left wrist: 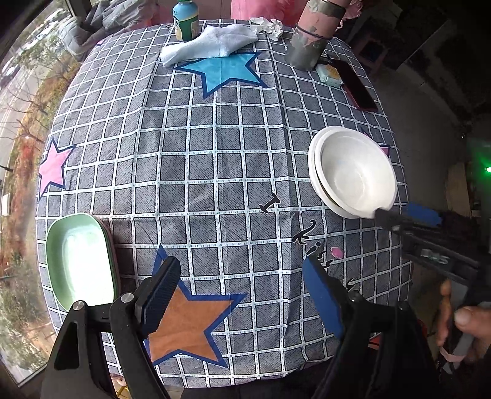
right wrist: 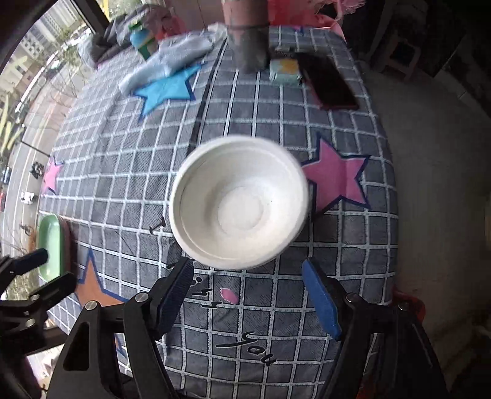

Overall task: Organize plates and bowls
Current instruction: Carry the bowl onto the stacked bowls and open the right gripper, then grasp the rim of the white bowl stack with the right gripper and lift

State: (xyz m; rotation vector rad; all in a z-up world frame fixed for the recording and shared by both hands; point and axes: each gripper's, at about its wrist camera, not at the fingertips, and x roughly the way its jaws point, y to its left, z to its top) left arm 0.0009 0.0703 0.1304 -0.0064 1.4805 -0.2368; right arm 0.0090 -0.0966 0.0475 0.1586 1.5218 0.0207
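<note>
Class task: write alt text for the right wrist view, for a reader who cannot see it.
A white bowl sits on a star-patterned checked tablecloth, just beyond the open right claw. A green plate lies at the far left edge, near the left claw.

We find the stacked bowls point(left wrist: 353, 172) on the surface's point(left wrist: 214, 147) right side and the oblong dishes point(left wrist: 79, 257) at its left edge, well apart. Behind, at the far edge, lie a towel point(left wrist: 211, 43), a bottle point(left wrist: 185, 20) and a phone point(left wrist: 356, 83).
</note>
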